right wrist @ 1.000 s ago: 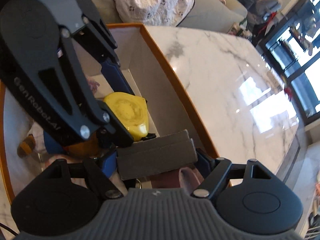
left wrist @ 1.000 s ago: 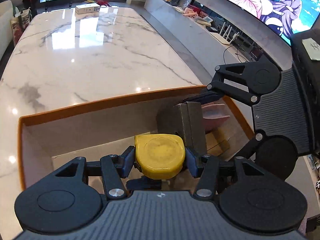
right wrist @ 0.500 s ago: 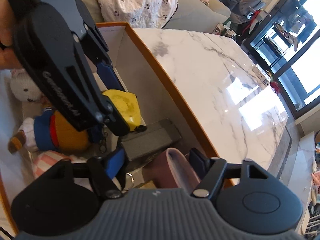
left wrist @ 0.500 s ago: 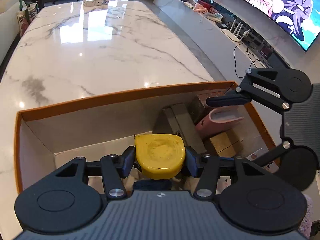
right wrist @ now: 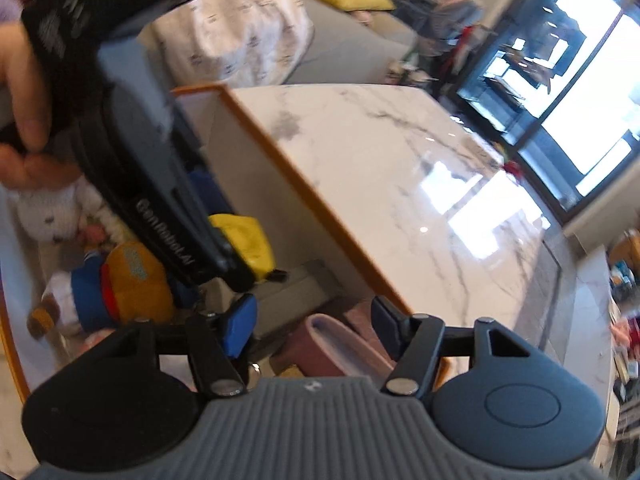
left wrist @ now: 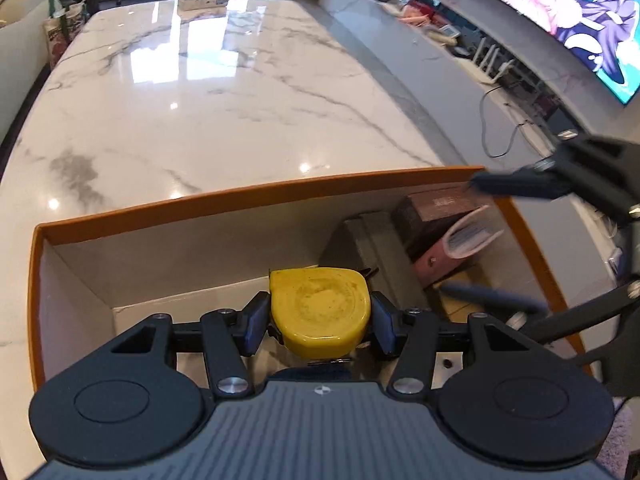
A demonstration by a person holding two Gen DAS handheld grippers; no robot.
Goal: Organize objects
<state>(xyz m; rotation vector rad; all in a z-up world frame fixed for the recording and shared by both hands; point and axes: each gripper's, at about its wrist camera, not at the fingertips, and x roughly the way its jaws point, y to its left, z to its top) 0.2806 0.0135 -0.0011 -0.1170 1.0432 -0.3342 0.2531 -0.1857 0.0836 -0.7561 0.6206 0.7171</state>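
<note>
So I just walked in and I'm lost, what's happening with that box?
A person is sorting things into an orange-rimmed box on the marble table. The left hand-held gripper grips a yellow tape measure over the box. The right hand-held gripper holds nothing, jaws closing, above a grey case and pink wallet.

home living rm: sofa [right wrist: 344, 52], big tv [left wrist: 560, 12], marble table [left wrist: 224, 92].

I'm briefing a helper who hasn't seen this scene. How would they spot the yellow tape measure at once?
Find the orange-rimmed white box on the white marble table. Above its floor, the left gripper clamps a rounded yellow plastic tape measure between blue pads. Its neighbours are a grey block and pink case.
</note>
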